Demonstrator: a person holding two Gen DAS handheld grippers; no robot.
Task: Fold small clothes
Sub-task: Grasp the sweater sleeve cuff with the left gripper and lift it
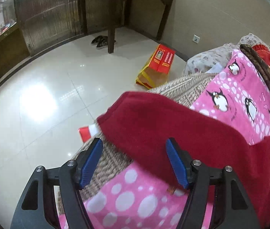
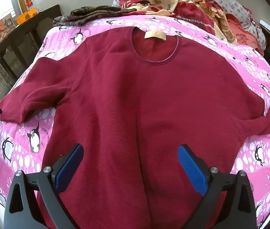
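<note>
A dark red long-sleeved sweater [image 2: 135,95] lies spread flat, front up, on a pink penguin-print blanket [image 2: 249,152], with its collar and tan label [image 2: 155,35] at the far side. My right gripper [image 2: 131,166] hovers open over the sweater's lower body, with nothing between its blue pads. In the left wrist view, one sleeve [image 1: 163,122] reaches to the bed's edge. My left gripper [image 1: 134,162] stands open right at the sleeve's lower edge. The cloth lies between and ahead of its pads [image 1: 91,164] without being pinched.
A folded dark patterned cloth [image 2: 89,14] and a heap of red and floral bedding [image 2: 182,2] lie beyond the collar. A woven mat [image 1: 184,87] shows under the blanket at the bed's edge. On the tiled floor are a red-and-yellow box [image 1: 157,66], shoes [image 1: 100,41] and a dark wooden table [image 1: 123,9].
</note>
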